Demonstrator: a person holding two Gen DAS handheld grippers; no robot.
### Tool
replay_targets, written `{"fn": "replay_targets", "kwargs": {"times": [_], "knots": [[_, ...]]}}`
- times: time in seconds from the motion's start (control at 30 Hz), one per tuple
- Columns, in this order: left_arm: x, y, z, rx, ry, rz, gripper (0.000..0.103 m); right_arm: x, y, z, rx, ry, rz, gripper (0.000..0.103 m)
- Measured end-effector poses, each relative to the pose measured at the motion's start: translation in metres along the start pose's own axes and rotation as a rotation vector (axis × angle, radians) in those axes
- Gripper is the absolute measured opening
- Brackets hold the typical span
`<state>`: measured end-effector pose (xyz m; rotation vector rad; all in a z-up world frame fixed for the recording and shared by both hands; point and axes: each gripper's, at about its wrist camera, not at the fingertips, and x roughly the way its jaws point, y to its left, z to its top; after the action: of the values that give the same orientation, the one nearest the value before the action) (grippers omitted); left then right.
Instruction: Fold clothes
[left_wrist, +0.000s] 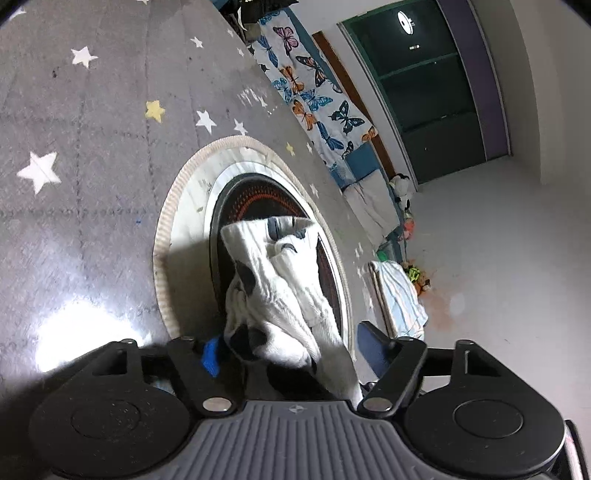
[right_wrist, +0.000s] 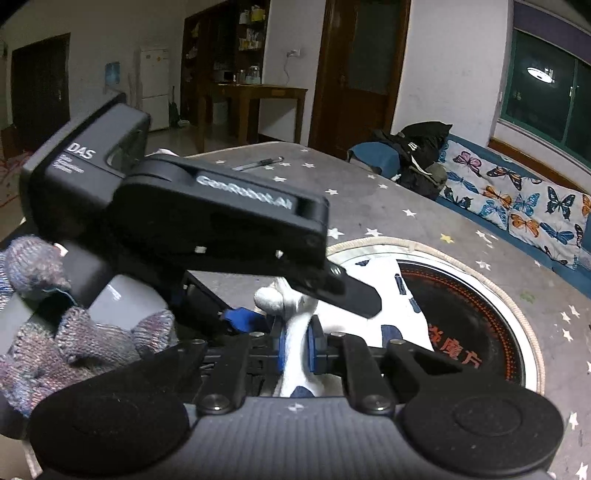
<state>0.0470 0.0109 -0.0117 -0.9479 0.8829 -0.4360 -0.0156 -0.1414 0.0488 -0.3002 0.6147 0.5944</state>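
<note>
White garment (left_wrist: 284, 280) with dark blue patches hangs bunched above a round mat (left_wrist: 177, 236) on the star-printed grey counter (left_wrist: 85, 155), drooping over the mat's black and orange centre. Right hand-held gripper (right_wrist: 296, 345) is clamped tight on a twisted fold of the cloth, its blue pads (right_wrist: 282, 341) pressing the fabric from both sides. Left hand-held gripper (left_wrist: 295, 350) stands with jaws spread apart, the cloth lying loosely between its 2 fingers; its pads are not pressing it. Seen from the right wrist, the left device crosses just above the fabric, carried by a hand in a knitted glove (right_wrist: 74, 332). A butterfly-patterned cushion (right_wrist: 517, 206) lines the sofa beyond the counter.
</note>
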Motion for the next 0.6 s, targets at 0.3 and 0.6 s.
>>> {"fn": "replay_targets", "kwargs": {"times": [0.3, 0.6], "knots": [[-0.001, 0.007, -0.004, 0.029, 0.015, 0.015, 0.035, -0.012, -0.001, -0.014, 0.012, 0.005, 0.034, 0.019], [-0.008, 0.012, -0.007, 0.051, 0.001, 0.048, 0.034, -0.06, -0.044, -0.045, 0.213, -0.014, 0.053, 0.031]]}}
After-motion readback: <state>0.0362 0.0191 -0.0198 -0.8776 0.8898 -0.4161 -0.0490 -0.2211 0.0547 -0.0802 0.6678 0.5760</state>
